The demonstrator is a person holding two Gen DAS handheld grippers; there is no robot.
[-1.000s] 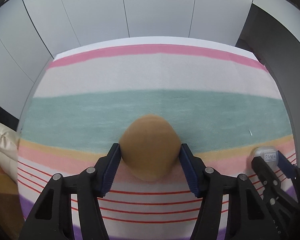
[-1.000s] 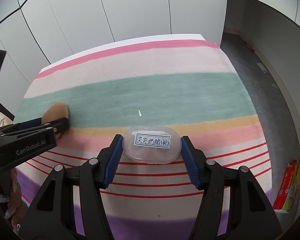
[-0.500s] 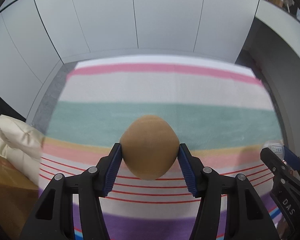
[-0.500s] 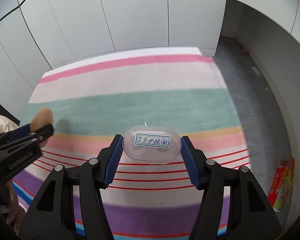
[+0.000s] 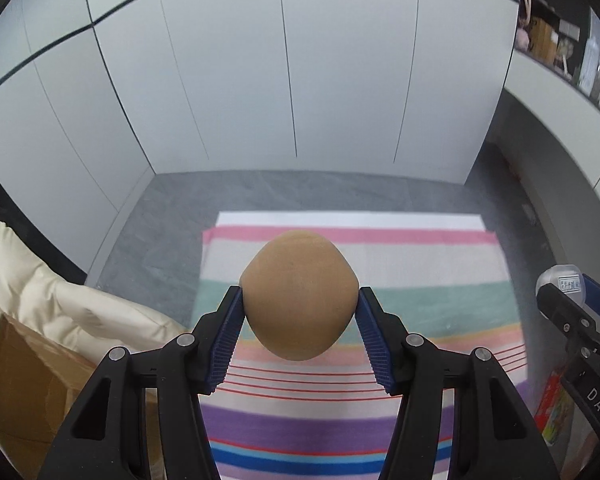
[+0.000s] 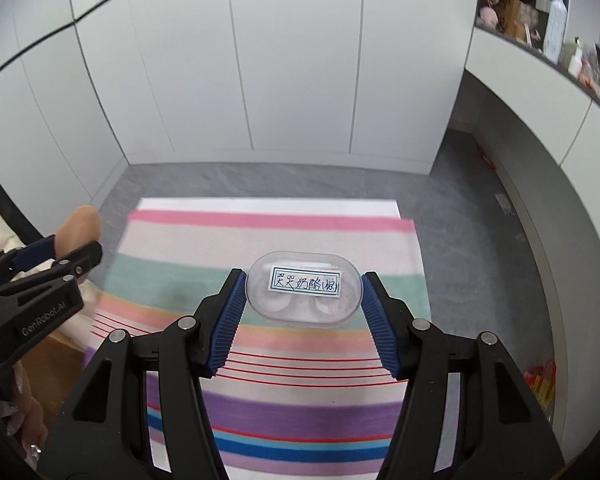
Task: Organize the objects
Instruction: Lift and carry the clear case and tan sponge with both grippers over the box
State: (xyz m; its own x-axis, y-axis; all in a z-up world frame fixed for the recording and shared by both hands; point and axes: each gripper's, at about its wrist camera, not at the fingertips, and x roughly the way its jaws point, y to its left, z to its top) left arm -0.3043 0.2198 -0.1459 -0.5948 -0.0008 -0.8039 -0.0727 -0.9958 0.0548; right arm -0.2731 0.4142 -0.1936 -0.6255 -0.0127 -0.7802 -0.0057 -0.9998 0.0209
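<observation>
Item: left claw (image 5: 299, 322) clamping a smooth tan egg-shaped object (image 5: 299, 294), right claw (image 6: 302, 310) clamping a labelled clear case (image 6: 304, 289), both above the striped mat (image 6: 260, 344); hazard: rounded sides slipping from the pads.
</observation>
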